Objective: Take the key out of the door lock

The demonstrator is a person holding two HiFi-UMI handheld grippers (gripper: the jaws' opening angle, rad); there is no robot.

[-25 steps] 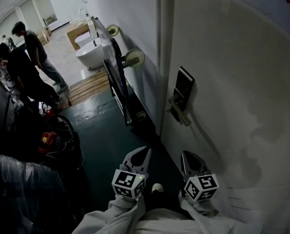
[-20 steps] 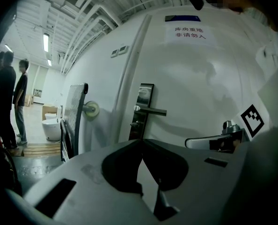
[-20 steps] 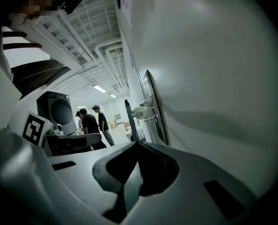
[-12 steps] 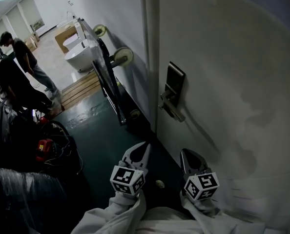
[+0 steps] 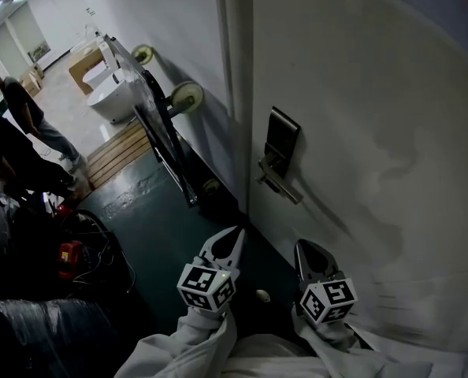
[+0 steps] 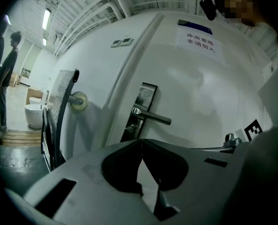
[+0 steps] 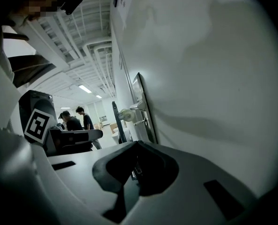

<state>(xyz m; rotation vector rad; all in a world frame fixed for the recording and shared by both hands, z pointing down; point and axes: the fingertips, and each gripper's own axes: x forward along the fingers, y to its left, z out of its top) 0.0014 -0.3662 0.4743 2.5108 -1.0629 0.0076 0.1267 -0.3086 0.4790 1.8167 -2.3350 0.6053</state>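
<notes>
A dark lock plate (image 5: 283, 138) with a lever handle (image 5: 281, 182) sits on the white door (image 5: 376, 132). In the left gripper view the plate (image 6: 142, 104) and lever (image 6: 151, 118) lie ahead, with a small metal piece (image 6: 131, 125) under the lever that may be the key. My left gripper (image 5: 232, 238) hangs low in front of the door, shut and empty, its tips (image 6: 142, 140) together. My right gripper (image 5: 307, 249) is beside it near the door face, jaws (image 7: 136, 145) also shut with nothing held. Both stand well short of the lock.
A wheeled cart frame (image 5: 161, 128) leans along the wall left of the door. Beyond it are white toilets (image 5: 112, 101) and a wooden pallet (image 5: 120, 152). People (image 5: 17, 132) stand at far left, above a red tool and cables (image 5: 72, 254). A small pale object (image 5: 262, 295) lies on the dark floor.
The head view has swung, so the people and cart have slid left and the lock sits a little left of where it was. Both grippers stay shut and low, the left slightly shifted.
</notes>
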